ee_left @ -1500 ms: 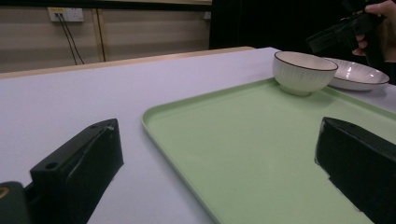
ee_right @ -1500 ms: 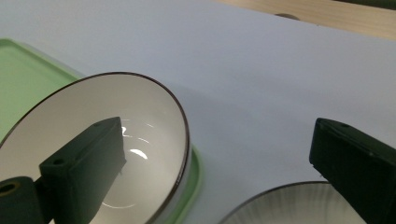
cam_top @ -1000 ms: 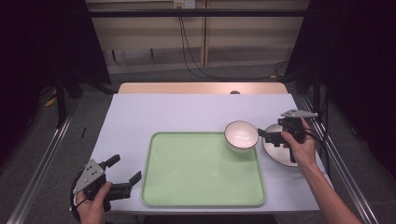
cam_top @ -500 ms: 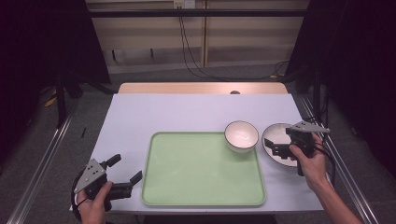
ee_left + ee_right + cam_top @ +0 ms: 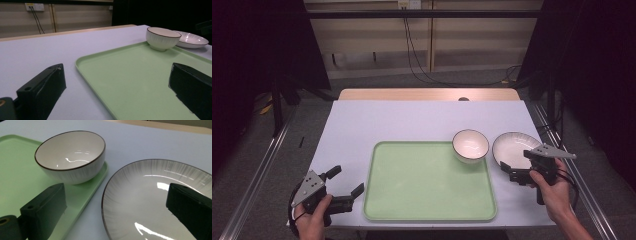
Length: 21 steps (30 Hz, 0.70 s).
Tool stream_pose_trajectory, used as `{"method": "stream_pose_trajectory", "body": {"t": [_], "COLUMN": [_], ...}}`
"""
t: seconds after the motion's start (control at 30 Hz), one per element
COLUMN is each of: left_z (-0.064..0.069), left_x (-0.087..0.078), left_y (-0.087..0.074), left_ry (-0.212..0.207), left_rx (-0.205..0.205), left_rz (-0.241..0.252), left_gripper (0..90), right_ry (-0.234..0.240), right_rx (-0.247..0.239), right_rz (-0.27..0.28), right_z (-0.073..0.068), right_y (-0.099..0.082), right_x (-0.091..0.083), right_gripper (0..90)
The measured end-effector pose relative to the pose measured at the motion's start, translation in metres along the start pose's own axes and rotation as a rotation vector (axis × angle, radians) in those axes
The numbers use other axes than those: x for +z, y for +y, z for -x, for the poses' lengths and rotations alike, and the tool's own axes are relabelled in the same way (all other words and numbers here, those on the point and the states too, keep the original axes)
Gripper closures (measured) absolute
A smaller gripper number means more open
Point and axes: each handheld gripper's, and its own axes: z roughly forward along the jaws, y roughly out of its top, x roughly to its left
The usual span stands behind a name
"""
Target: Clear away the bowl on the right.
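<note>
A pale green tray [image 5: 427, 185] lies on the near half of the table. A white bowl [image 5: 470, 146] with a dark rim stands upright on the tray's far right corner. A white ribbed plate [image 5: 514, 148] rests on the table just right of the tray. My right gripper [image 5: 516, 165] hovers open over the plate's near edge, jaws pointing left toward the bowl [image 5: 71, 157] and apart from it; the plate [image 5: 155, 195] lies between its jaws. My left gripper [image 5: 347, 181] stands open at the tray's front left corner, holding nothing, with the tray [image 5: 140, 82] ahead.
The white table [image 5: 412, 120] has a wooden strip [image 5: 427, 94] along its far edge and metal rails [image 5: 254, 170] on both sides. The table's left and far parts are bare. Cables [image 5: 417, 55] hang on the back wall.
My right gripper has drawn back from beside the bowl, rightward and toward the person, uncovering the plate. The bowl stayed on the tray. The left gripper has not moved.
</note>
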Motion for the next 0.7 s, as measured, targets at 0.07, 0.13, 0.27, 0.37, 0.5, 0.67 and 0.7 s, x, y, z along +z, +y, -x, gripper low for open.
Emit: {"method": "stream_pose_trajectory", "body": {"t": [0.07,0.13,0.27,0.37,0.5,0.67,0.7], "left_z": [0.000,0.000,0.001,0.000,0.000,0.000,0.000], "left_x": [0.000,0.001,0.001,-0.001,-0.002,-0.003,-0.003], "left_y": [0.000,0.000,0.000,0.000,0.001,0.001,0.001], "left_ry": [-0.002,-0.002,-0.004,-0.001,-0.002,-0.004,-0.004], "left_rx": [0.000,0.002,0.002,-0.001,0.003,0.003,0.001], "left_rz": [-0.001,-0.005,-0.002,0.003,0.009,0.014,0.014], "left_gripper": [1.0,1.0,1.0,1.0,1.0,1.0,1.0], "right_ry": [0.010,0.013,0.023,0.018,0.037,0.065,0.066], "right_rx": [0.002,0.006,0.020,0.020,0.058,0.047,0.046], "right_rz": [0.000,0.001,0.022,0.032,0.044,0.037,0.035], "right_z": [-0.001,-0.001,-0.002,-0.003,-0.003,-0.002,-0.002], "right_y": [-0.004,-0.008,-0.016,-0.020,-0.028,-0.033,-0.033], "right_x": [-0.005,-0.008,-0.018,-0.020,-0.027,-0.029,-0.029], "right_gripper": [2.1,2.1,2.1,2.0,1.8,1.3,1.4]}}
